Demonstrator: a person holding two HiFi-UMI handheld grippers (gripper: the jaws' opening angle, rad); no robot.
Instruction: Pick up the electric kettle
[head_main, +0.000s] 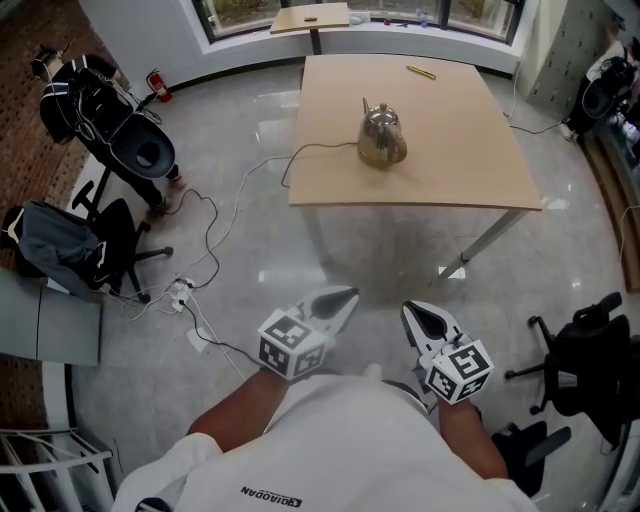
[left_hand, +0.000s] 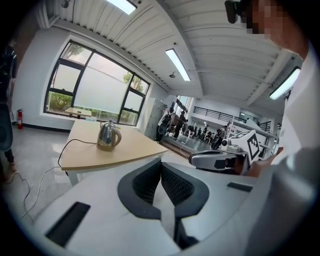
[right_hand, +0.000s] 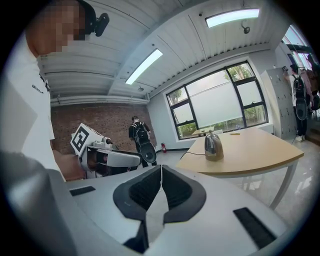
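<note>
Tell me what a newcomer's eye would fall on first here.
The shiny metal kettle stands alone near the middle of the wooden table, its cord trailing off the left edge. Nearer the camera, the left claw and right claw are both shut and empty, well short of the table.

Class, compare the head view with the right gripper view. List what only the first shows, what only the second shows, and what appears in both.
Only the head view: the power strip on the floor and a grey jacket slung on a black chair.

Only the right gripper view: the ceiling light strips, and a close look at the right gripper, its jaws together with nothing between them.

Both: the electric kettle standing on the table, its cord trailing off the edge, and the left gripper.
</note>
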